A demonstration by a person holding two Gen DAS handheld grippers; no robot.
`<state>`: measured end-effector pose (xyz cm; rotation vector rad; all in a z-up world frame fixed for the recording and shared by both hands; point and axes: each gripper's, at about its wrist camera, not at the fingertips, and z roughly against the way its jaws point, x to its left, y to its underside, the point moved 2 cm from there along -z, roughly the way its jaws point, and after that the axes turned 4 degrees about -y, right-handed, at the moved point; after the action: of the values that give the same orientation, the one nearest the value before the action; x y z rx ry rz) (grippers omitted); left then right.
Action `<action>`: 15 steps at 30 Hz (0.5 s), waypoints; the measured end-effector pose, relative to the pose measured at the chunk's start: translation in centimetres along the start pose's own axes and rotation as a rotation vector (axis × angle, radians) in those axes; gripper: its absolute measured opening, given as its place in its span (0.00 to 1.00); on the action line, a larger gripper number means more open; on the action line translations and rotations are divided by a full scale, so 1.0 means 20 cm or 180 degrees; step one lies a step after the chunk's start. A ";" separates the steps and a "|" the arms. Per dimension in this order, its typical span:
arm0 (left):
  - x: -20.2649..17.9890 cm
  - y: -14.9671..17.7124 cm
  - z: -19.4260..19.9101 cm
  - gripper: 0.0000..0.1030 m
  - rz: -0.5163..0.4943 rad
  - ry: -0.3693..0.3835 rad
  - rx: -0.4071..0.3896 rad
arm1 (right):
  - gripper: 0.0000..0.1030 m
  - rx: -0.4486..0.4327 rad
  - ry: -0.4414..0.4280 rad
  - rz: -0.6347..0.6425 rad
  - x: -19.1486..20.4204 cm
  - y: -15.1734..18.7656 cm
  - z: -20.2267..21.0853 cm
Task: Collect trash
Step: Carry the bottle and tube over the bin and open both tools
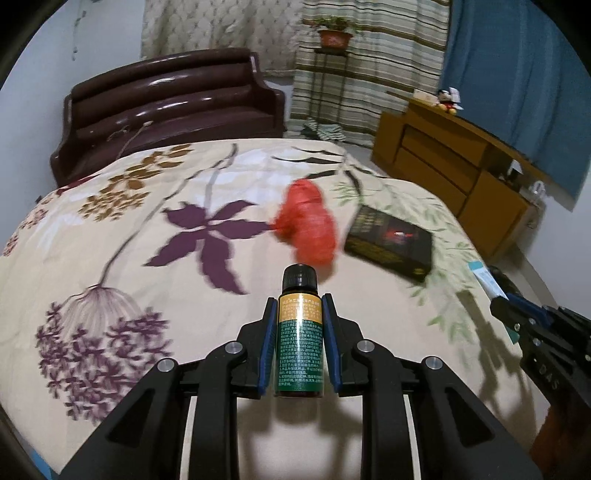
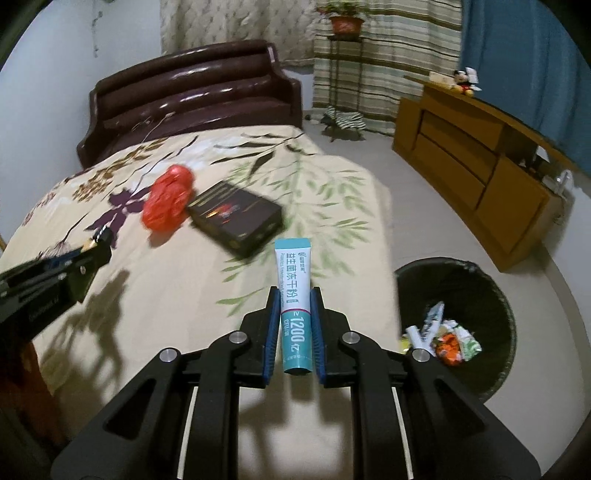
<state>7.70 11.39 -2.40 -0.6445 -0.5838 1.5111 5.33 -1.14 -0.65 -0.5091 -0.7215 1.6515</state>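
Left gripper point(image 1: 299, 332): blue pads clamped on both sides of a small dark bottle point(image 1: 299, 332), held above the bed, off the cover.
Bottle: black ribbed cap, yellow and green label with small print; cap end points away from the camera, base sits back between the pads.
Right gripper point(image 2: 294, 325): pads pressed together on a sachet stick point(image 2: 294, 291), teal and white, printed "1200".
Sachet stick: upright along the fingers, its top end reaching past the fingertips; held over the near right edge of the bed, beside the bin.
Cross-check: left view shows the right gripper point(image 1: 506, 308) at the frame's right with the pale blue stick end point(image 1: 487, 280) poking out; right view shows the left gripper point(image 2: 94, 254) at the frame's left, bottle cap point(image 2: 101, 234) just visible.
Bed cover point(image 1: 147, 295): cream with purple and brown flowers and green leaves.
Left on the bed: crumpled red plastic bag point(image 2: 168, 201) touching or just beside a flat black box point(image 2: 236, 221); both blurred.
Trash bin point(image 2: 495, 291): black, on the floor right of the bed, with wrappers point(image 2: 443, 338) in the bottom.
Background: dark brown headboard point(image 2: 195, 92), wooden cabinet point(image 2: 476, 177), potted plant point(image 2: 345, 22) on a stand.
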 end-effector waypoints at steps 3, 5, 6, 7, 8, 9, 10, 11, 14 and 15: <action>-0.11 -0.02 -0.02 0.24 -0.0087 0.0115 0.0006 | 0.16 -0.0060 0.0095 -0.0080 -0.09 -0.01 0.03; -0.18 -0.03 -0.02 0.24 -0.0149 0.0162 -0.0016 | 0.16 -0.0089 0.0154 -0.0133 -0.15 -0.02 0.04; -0.21 -0.04 -0.02 0.24 -0.0179 0.0188 -0.0026 | 0.16 -0.0106 0.0191 -0.0173 -0.18 -0.02 0.05; -0.25 -0.05 -0.02 0.24 -0.0217 0.0221 -0.0037 | 0.16 -0.0121 0.0223 -0.0207 -0.22 -0.03 0.05; -0.30 -0.06 -0.02 0.24 -0.0256 0.0254 -0.0047 | 0.16 -0.0133 0.0257 -0.0242 -0.25 -0.03 0.06; -0.33 -0.07 -0.03 0.24 -0.0289 0.0283 -0.0055 | 0.16 -0.0145 0.0285 -0.0274 -0.29 -0.03 0.07; -0.36 -0.08 -0.03 0.24 -0.0317 0.0304 -0.0062 | 0.16 -0.0156 0.0307 -0.0297 -0.31 -0.03 0.07; -0.40 -0.08 -0.03 0.24 -0.0351 0.0331 -0.0071 | 0.16 -0.0176 0.0342 -0.0333 -0.35 -0.03 0.08; -0.49 -0.10 -0.04 0.24 -0.0426 0.0405 -0.0072 | 0.16 -0.0210 0.0427 -0.0403 -0.44 -0.02 0.09; -0.52 -0.10 -0.05 0.24 -0.0443 0.0432 -0.0065 | 0.16 -0.0214 0.0449 -0.0421 -0.47 -0.02 0.09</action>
<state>9.94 1.07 -1.20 -0.7021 -0.5299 1.3223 6.26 -10.53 0.48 -0.6067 -0.6934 1.4568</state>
